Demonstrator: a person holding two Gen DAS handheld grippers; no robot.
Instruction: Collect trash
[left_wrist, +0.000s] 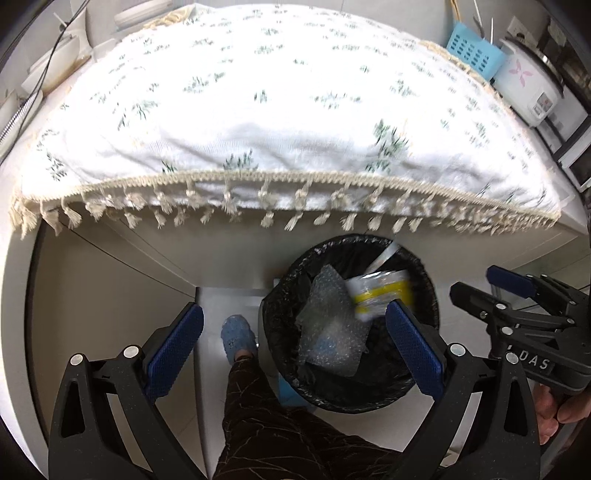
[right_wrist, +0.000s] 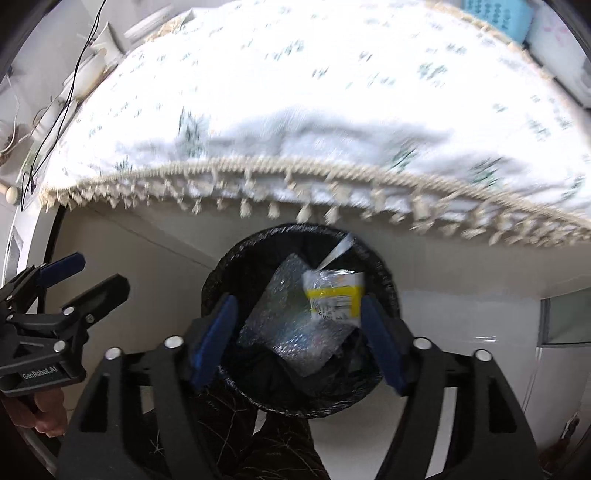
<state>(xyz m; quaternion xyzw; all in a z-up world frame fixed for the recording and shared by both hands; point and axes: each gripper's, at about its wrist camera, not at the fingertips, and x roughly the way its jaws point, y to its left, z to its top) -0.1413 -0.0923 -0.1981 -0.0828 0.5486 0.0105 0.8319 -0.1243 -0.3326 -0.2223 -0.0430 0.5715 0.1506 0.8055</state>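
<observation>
A round bin with a black liner (left_wrist: 424, 273) (right_wrist: 221, 266) stands on the floor below the table's fringed edge. Inside it lie a sheet of bubble wrap (left_wrist: 328, 325) (right_wrist: 288, 325) and a blurred yellow-and-white plastic packet (left_wrist: 380, 291) (right_wrist: 334, 295). My right gripper (right_wrist: 299, 301) (left_wrist: 476, 282) hangs over the bin, open; the packet shows in the gap near its right finger, with no pad pressing on it. My left gripper (left_wrist: 293, 310) (right_wrist: 101, 271) is open and holds nothing, just left of the bin.
A table under a white floral cloth with tassels (left_wrist: 280, 110) fills the upper view. A person's patterned trouser leg (left_wrist: 266, 413) and blue slipper (left_wrist: 236, 336) stand left of the bin. A blue basket (left_wrist: 474, 50) and a rice cooker (left_wrist: 528, 81) sit at the back right.
</observation>
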